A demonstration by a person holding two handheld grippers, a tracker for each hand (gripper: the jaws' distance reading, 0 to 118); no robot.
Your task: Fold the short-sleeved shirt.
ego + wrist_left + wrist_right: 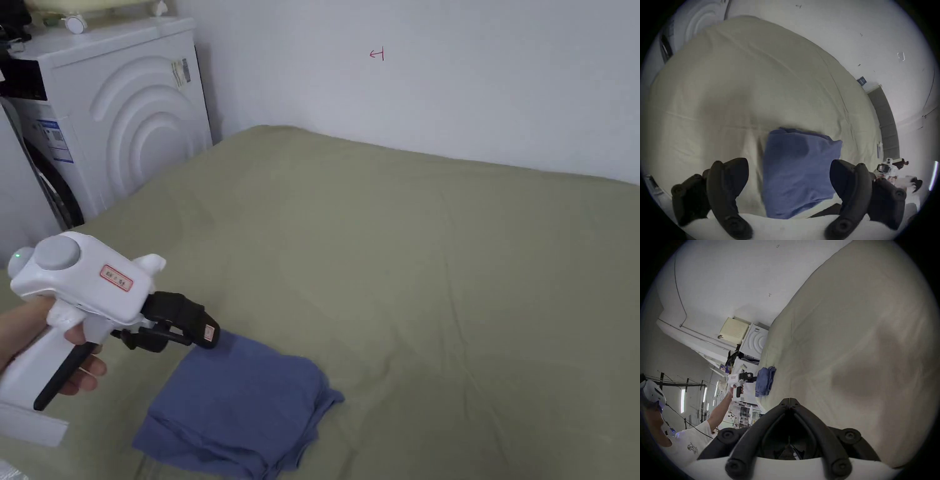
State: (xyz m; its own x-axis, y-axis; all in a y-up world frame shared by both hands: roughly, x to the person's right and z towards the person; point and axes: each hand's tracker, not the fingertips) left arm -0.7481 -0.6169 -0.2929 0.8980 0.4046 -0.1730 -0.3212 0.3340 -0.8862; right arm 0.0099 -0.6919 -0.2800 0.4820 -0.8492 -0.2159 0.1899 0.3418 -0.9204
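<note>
A blue short-sleeved shirt lies folded into a small thick rectangle near the front edge of the bed; it also appears in the left gripper view and, far off, in the right gripper view. My left gripper hovers just above the shirt's near-left corner, held in a hand; its jaws stand wide apart with nothing between them. My right gripper is off to the side over bare sheet, its jaws pressed together on nothing.
An olive-green sheet covers the bed, which runs up to a white wall. A white washing machine stands at the bed's far left corner. The person's arm and white shirt are in the right gripper view.
</note>
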